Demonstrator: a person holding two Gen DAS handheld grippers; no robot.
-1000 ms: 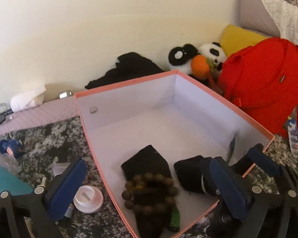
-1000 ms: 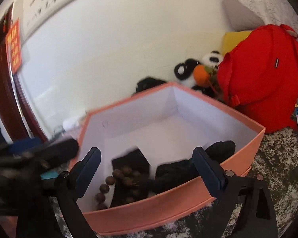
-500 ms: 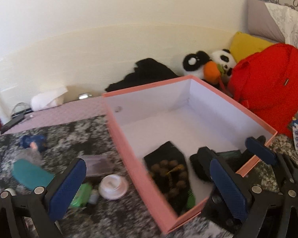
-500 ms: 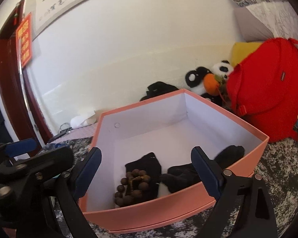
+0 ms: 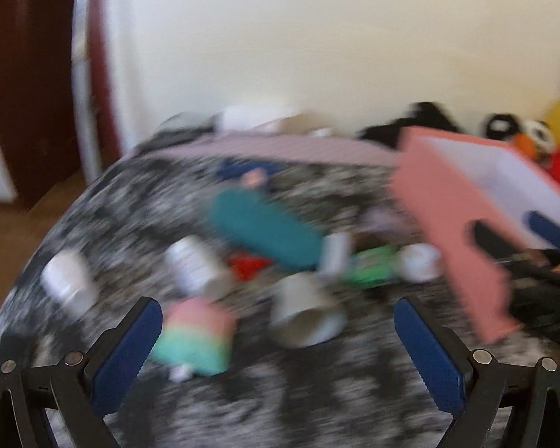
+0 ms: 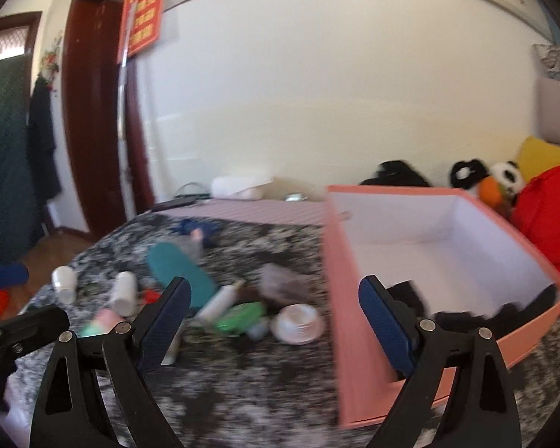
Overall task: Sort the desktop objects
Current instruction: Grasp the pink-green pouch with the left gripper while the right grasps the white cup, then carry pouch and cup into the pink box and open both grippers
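Hovering with the left gripper (image 5: 276,336) spread wide and empty above scattered clutter on the speckled counter (image 5: 280,403); pastel block (image 5: 196,336) just inside its left finger, pale cup (image 5: 306,311) between the fingers, all heavily blurred. Holding the right gripper (image 6: 276,313) equally wide and empty, pink box (image 6: 358,298) at its right finger. Likely picking the next item: settling, centring, closing, then carrying rightward to the box.

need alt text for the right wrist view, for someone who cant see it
The open, empty right tool points at small clutter on a mottled black-and-white cover: white bottles, a teal case, a green packet, a white lid. To the right, an open pink box holds dark items.
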